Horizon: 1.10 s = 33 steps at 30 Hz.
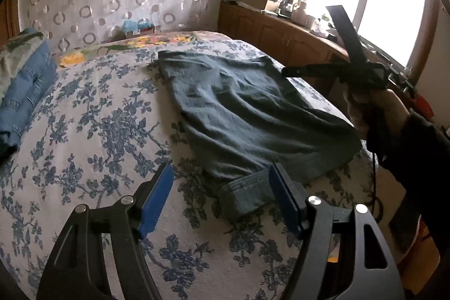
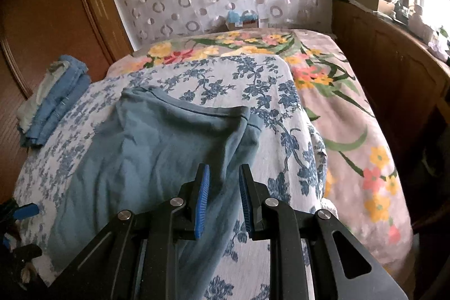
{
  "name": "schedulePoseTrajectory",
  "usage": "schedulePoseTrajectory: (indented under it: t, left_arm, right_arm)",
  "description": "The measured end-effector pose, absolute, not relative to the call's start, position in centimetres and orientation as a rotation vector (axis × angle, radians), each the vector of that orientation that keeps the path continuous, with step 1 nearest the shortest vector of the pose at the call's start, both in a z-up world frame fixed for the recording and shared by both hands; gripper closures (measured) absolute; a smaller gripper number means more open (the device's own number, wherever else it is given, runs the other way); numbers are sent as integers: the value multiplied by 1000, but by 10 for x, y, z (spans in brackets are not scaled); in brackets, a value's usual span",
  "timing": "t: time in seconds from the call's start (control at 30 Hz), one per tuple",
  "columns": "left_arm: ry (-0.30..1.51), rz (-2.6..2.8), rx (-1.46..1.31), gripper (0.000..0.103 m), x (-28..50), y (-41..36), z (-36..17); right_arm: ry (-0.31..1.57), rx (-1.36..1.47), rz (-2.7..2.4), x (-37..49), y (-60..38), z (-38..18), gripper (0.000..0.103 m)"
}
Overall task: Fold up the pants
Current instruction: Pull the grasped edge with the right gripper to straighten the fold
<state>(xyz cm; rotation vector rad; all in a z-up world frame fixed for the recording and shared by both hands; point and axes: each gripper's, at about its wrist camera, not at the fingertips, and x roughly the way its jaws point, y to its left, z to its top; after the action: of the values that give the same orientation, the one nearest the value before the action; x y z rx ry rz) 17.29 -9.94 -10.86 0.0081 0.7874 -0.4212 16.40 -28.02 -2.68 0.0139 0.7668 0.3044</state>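
The soft, light grey-blue cotton pants lie half-folded on the blue-flowered bedspread. Best hold: the near cuff. Left gripper wide, empty; right gripper narrow, empty.

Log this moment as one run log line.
pants: partly folded on bed | left gripper: open above cuff | right gripper: open above pants, empty

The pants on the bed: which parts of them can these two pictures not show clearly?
- Left wrist view: the pants far right edge, behind the right gripper and hand.
- Right wrist view: the pants near end, behind the right gripper.
- Folded layers underneath: hidden in both.
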Motion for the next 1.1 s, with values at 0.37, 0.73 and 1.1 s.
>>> schedulePoseTrajectory:
  t: [0.37,0.73,1.1]
  left_arm:
    - [798,-432,17,31,168,-102,-113]
    - [809,-436,27,31,165,-104,-117]
    - [809,-441,34,31,166,-107,-117]
  right_arm:
    - [823,-46,301,182,-271,-31,81]
    - [735,-53,134,186,-289,-19,103]
    - [740,37,286,185,-292,-27,86]
